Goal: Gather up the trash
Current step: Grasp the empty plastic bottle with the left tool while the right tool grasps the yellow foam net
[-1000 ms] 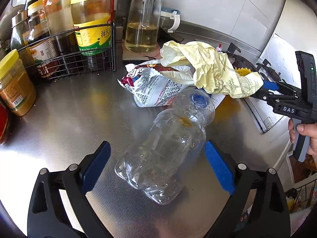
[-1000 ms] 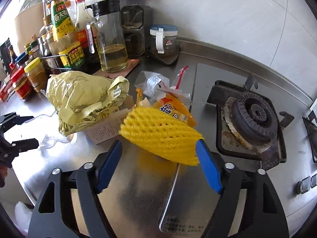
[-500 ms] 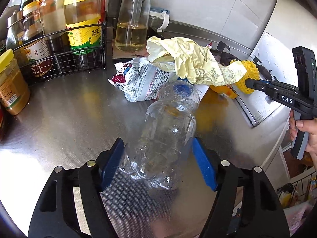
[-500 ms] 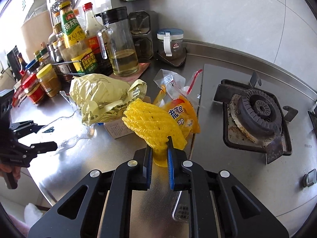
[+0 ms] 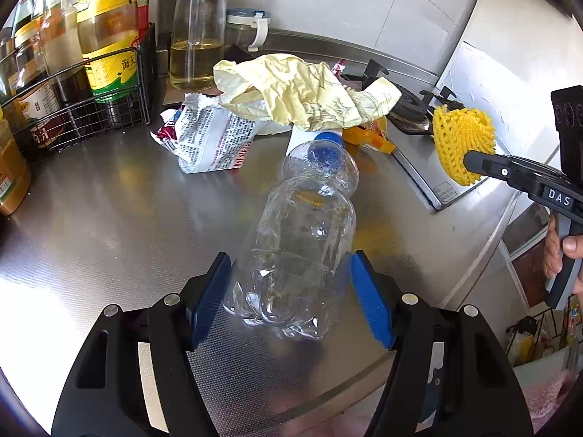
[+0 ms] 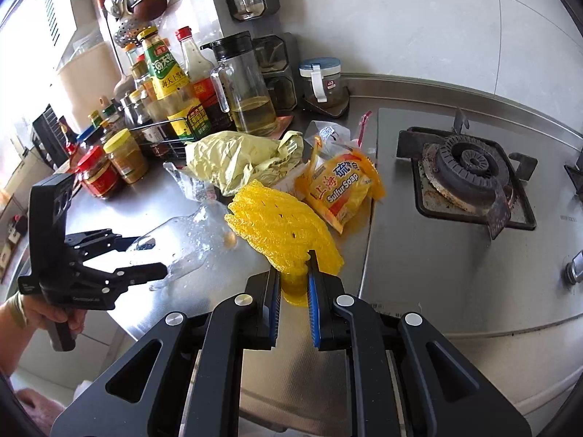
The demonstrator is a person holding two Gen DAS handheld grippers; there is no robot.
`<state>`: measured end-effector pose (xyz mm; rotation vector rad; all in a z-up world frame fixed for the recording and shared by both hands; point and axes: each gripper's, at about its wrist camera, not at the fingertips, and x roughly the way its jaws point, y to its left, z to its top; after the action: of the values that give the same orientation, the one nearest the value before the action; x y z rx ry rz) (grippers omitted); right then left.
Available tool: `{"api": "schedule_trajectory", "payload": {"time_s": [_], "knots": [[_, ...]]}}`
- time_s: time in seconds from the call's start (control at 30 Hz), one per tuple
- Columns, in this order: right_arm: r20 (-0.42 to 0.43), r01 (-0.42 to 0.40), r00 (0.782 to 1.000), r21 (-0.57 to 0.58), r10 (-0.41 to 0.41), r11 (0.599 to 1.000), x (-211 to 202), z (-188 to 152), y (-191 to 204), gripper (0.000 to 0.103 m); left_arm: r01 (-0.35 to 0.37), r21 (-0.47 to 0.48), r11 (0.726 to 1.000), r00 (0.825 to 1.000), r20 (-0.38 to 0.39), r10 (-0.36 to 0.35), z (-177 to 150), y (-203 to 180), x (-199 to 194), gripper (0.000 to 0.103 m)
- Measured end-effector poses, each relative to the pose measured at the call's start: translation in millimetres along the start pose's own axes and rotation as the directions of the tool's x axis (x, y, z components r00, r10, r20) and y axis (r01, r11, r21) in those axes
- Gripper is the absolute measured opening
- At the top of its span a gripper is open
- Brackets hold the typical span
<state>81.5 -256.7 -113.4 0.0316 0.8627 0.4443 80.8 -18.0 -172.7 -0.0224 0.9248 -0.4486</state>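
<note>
Because the clear plastic bottle (image 5: 302,240) lies on the counter (image 5: 109,218) with its long axis running straight away from the left gripper (image 5: 291,302), cap end far, that gripper clasps its base crosswise between both pads. The right gripper (image 6: 294,287) is clenched on the yellow foam net (image 6: 280,233), held just above the counter near the stove (image 6: 470,178).

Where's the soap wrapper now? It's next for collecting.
In the right wrist view, the soap wrapper lies on the counter between the yellow bag and stove.

The left hand-held gripper (image 5: 291,291) is black with blue ribbed pads (image 5: 209,296) and silver screws. The right hand-held gripper (image 6: 294,304) matches it, lettered "DAS" in white, with bare fingers (image 5: 557,251) at 3 o'clock.
</note>
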Motion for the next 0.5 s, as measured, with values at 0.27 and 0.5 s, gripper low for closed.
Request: {"api": "schedule_trajectory", "payload": {"time_s": [0.27,0.5], "knots": [[-0.01,0.0,1.0,0.043,0.0,0.999,-19,-22,2,0.015,0.019,0.028,0.999,1.0,-0.02,-0.019,6,-6,15,0.065],[-0.014,-0.002,1.0,0.047,0.003,0.999,-29,-36,10,0.015,0.015,0.053,0.998,0.999,-0.046,-0.013,-5,-14,25,0.062]]}}
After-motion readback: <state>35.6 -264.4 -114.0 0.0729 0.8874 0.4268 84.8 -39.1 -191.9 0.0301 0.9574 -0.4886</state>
